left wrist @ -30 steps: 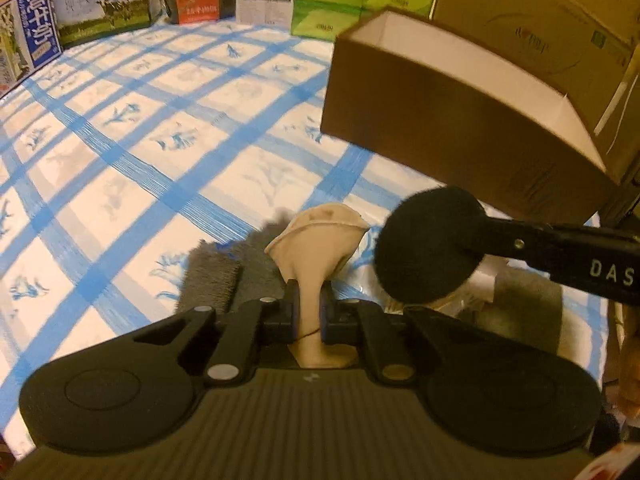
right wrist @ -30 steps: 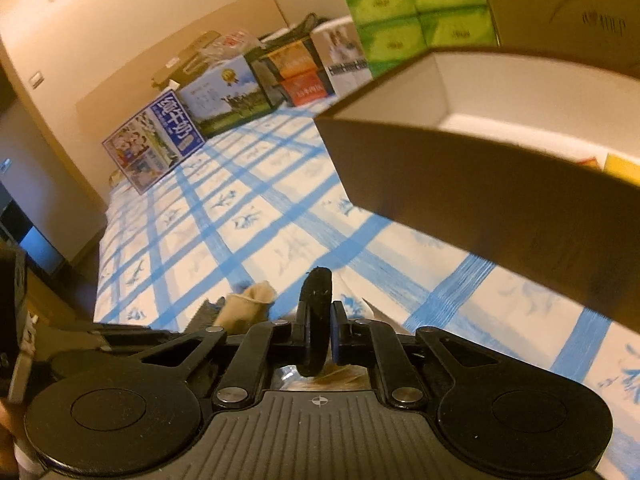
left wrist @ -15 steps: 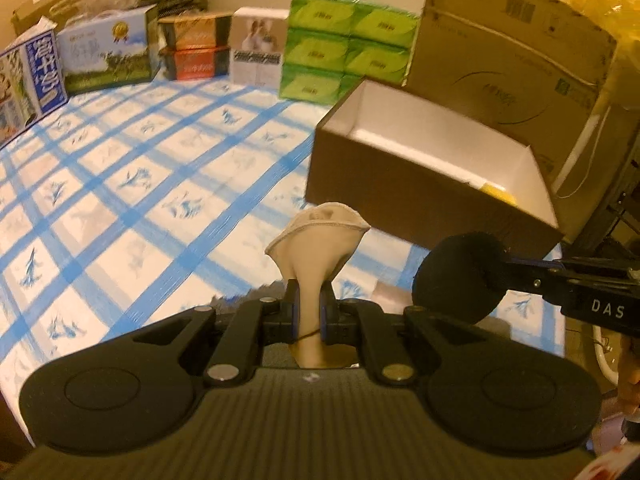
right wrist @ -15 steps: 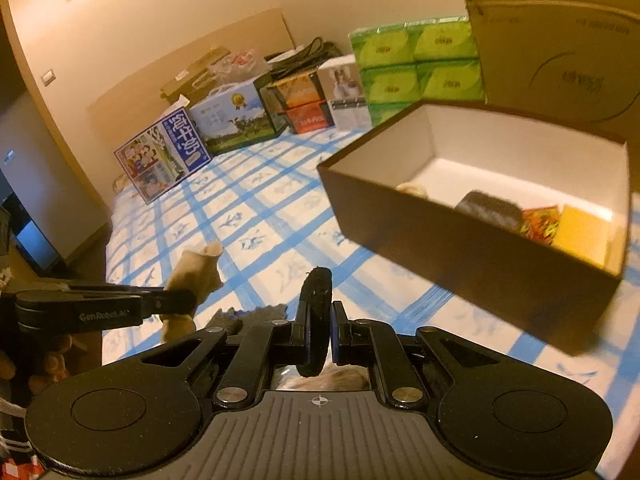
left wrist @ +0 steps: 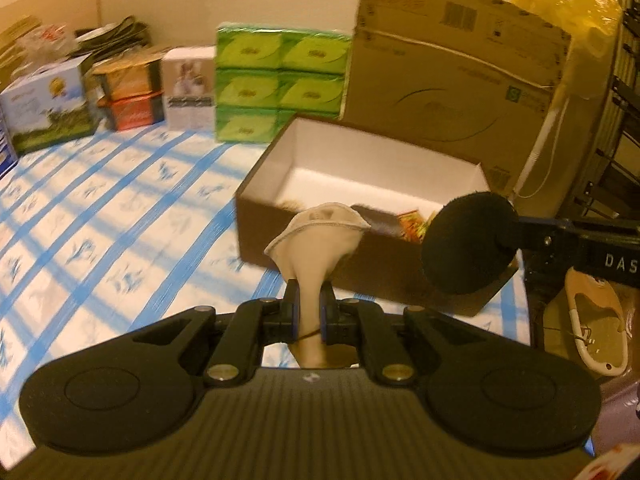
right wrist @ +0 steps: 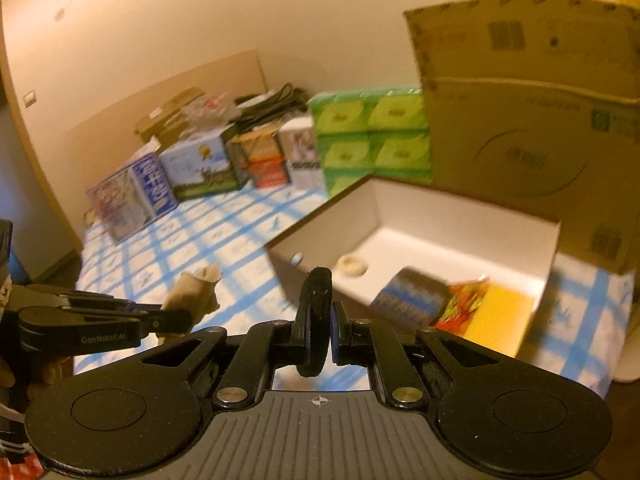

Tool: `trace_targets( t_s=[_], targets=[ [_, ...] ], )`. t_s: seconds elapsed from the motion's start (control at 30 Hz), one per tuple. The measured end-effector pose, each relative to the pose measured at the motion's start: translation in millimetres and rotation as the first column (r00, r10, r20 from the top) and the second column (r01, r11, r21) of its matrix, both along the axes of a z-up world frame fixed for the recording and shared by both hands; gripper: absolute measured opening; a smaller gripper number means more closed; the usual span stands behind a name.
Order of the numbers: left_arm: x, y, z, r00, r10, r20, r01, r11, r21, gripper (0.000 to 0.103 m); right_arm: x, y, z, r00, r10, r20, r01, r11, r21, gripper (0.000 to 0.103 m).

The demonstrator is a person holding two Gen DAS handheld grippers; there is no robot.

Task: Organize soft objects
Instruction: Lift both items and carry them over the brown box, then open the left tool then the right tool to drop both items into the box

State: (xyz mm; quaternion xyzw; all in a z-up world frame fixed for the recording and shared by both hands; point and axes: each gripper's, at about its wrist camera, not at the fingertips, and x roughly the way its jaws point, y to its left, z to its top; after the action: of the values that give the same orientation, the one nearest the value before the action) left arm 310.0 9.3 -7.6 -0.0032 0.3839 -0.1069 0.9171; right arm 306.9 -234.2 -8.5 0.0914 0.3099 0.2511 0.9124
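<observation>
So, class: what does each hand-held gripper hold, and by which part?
The left hand-held gripper pinches a beige cloth piece by its narrow lower end. The right hand-held gripper clamps a black round pad across its flat faces, edge-on.

Beige cloth piece [left wrist: 316, 236] pinched upright, black fuzzy round pad [left wrist: 468, 242] held beside it

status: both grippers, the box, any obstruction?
Left gripper shut on beige pad. Right gripper shut on black round pad. Open box ahead, nothing between.
</observation>
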Motion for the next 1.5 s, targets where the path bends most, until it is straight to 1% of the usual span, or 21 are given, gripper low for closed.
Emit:
trace_targets(
  t_s=[0.17, 0.23, 0.43, 0.63, 0.83, 1.0, 1.2, 1.27, 1.33, 1.43, 1.5],
  targets=[
    [37, -25, 12, 0.998, -0.052, 0.028, 0.052, 0.998, 0.026, 0.008, 24, -17, 12, 0.998, -0.044, 0.036, 0.045, 0.999, -0.015, 0.009],
    [54, -35, 16, 0.997, -0.072, 0.03, 0.071, 0.997, 0.027, 0.008, 34, -22, 14, 0.997, -0.059, 0.043, 0.06, 0.998, -0.028, 0.009],
    [100, -63, 16, 0.993, -0.117, 0.018, 0.116, 0.991, 0.064, 0.009, 67, -35, 12, 0.994, -0.099, 0.044, 0.102, 0.992, -0.075, 0.009],
    [143, -81, 0, 0.991, -0.132, -0.033, 0.135, 0.986, 0.099, 0.009, 103, -46, 0, 0.991, -0.131, 0.006, 0.131, 0.986, -0.107, 0.009],
    [178, -91, -18, 0.989, -0.12, -0.087, 0.13, 0.984, 0.119, 0.009, 139, -49, -15, 0.987, -0.155, -0.038, 0.149, 0.981, -0.126, 0.009],
    [198, -99, -32, 0.988, -0.11, -0.112, 0.128, 0.978, 0.166, 0.009, 159, -50, -29, 0.983, -0.172, -0.069, 0.161, 0.977, -0.139, 0.009],
    [219, -107, -44, 0.987, -0.099, -0.125, 0.123, 0.972, 0.201, 0.009, 172, -51, -43, 0.978, -0.187, -0.097, 0.17, 0.972, -0.164, 0.009],
    [225, -109, -46, 0.988, -0.093, -0.121, 0.117, 0.972, 0.203, 0.011, 176, -50, -46, 0.977, -0.191, -0.099, 0.171, 0.969, -0.178, 0.009],
    [228, -110, -47, 0.989, -0.1, -0.108, 0.121, 0.971, 0.206, 0.021, 179, -50, -48, 0.976, -0.193, -0.1, 0.172, 0.967, -0.188, 0.009],
    [231, -111, -48, 0.99, -0.101, -0.099, 0.12, 0.969, 0.215, 0.03, 183, -50, -50, 0.974, -0.2, -0.104, 0.177, 0.965, -0.193, 0.009],
    [233, -109, -50, 0.99, -0.096, -0.1, 0.117, 0.967, 0.225, 0.034, 186, -50, -50, 0.974, -0.2, -0.107, 0.177, 0.965, -0.195, 0.009]
  ],
)
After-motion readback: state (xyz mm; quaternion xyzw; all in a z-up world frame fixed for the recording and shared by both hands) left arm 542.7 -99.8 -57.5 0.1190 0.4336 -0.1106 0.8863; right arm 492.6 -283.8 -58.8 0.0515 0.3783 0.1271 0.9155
